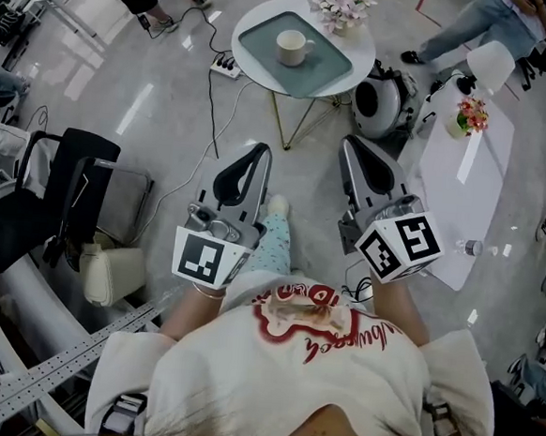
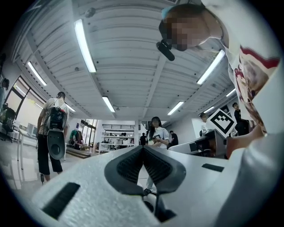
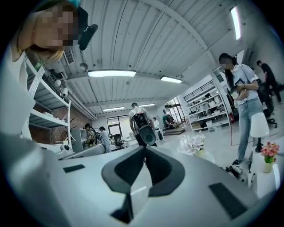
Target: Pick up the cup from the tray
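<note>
A cream cup [image 1: 290, 46] with a handle stands upright on a teal tray [image 1: 329, 73], which lies on a small round white table [image 1: 362, 43] at the top of the head view. My left gripper [image 1: 261, 148] and right gripper [image 1: 348, 141] are held side by side near my body, well short of the table, tips toward it. Both are shut with nothing between the jaws. The left gripper [image 2: 143, 148] and right gripper [image 3: 144, 148] views look out across the room, jaws meeting at the tip. Neither of those views shows the cup.
Pink flowers [image 1: 341, 3] stand behind the tray and show as flowers [image 3: 195, 144] in the right gripper view. A power strip [image 1: 226, 66] and cables lie left of the table. A long white table [image 1: 459, 180] is at the right, a black chair [image 1: 59, 191] at the left, people around.
</note>
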Tool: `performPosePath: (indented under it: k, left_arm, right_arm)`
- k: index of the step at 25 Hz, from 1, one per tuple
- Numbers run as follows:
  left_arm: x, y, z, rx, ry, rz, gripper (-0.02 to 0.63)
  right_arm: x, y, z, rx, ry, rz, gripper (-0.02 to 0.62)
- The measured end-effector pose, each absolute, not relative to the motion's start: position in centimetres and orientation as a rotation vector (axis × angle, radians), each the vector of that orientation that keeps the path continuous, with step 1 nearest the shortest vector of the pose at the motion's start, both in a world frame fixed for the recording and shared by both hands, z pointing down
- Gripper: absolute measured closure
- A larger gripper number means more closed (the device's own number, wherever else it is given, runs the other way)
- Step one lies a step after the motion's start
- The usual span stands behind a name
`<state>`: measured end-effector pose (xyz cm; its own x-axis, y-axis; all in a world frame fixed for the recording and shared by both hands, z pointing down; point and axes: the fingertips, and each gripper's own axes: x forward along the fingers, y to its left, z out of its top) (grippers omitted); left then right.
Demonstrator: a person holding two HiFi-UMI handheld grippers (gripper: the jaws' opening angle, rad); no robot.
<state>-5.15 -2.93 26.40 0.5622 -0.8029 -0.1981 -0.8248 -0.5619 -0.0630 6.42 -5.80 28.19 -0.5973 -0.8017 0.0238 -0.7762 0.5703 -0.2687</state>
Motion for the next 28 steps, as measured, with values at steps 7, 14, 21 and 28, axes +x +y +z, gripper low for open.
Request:
performPosePath:
  k: [7,14,21,28]
  left_arm:
    - [-7.4,-14.9,25.3,-2.66,1.317,0.222,0.592]
    - [-8.9,-22.5,24.4,-2.679,1.271,0.226,0.592]
    - [-8.2,-25.2,25.4,-2.712,1.294,0.224,0.592]
    - [-7.5,-27.0,26.6,-2.747,1.37,0.222,0.592]
  right_arm:
    - [3.7,-17.1,26.3,-1.408,2.667,-0.292,0.561]
    - [1.9,-24.2,25.6,-1.433,2.636,-0.315,0.561]
    - [2.0,-27.3,26.3,-1.433,2.654,-0.344,0.561]
    - [2.4,-29.5,27.9,-1.454,2.704,-0.334,0.561]
